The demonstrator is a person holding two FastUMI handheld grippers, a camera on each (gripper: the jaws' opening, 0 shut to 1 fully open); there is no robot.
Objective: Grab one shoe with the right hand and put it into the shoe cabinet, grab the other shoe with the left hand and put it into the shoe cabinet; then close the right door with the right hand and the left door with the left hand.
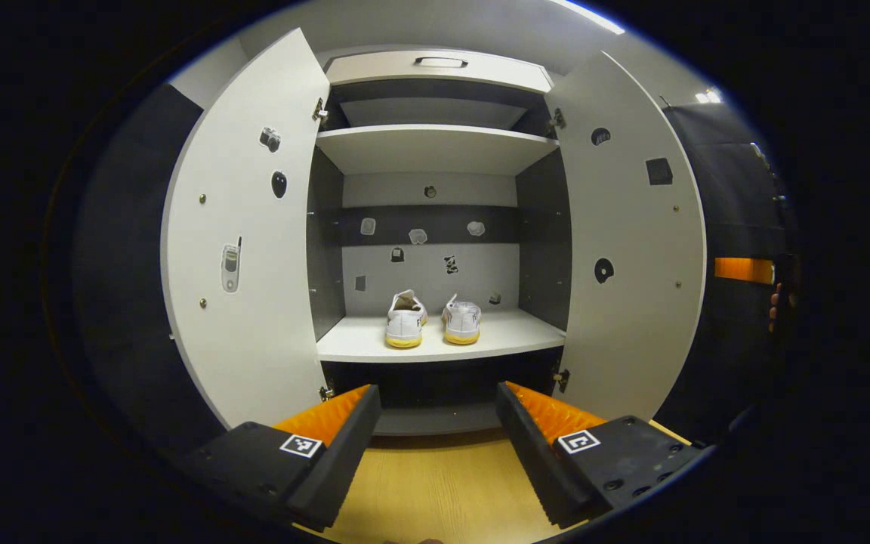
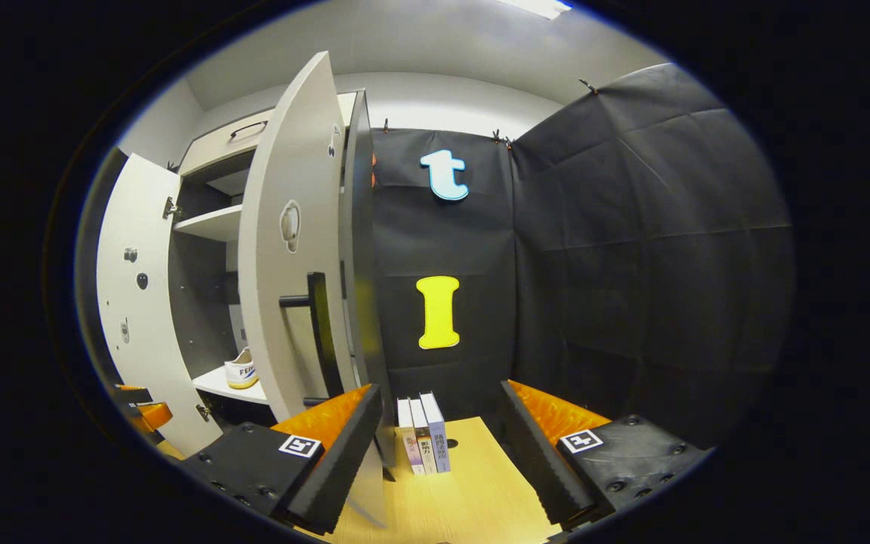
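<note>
On the cabinet shelf (image 1: 526,332), two white shoes (image 1: 405,320), lettering unreadable

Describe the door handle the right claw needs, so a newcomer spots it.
Find the tall white shoe cabinet with both doors swung open. On the outer face of its right door, at mid-height, stands the black vertical bar handle, the door's one protruding part, unlike the flat oval sticker above.

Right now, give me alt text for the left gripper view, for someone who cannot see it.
A white shoe cabinet stands with both doors open, the left door and right door swung wide. Two white shoes with yellow soles sit side by side on its lower shelf. The left gripper is open and empty above a wooden surface.
</note>
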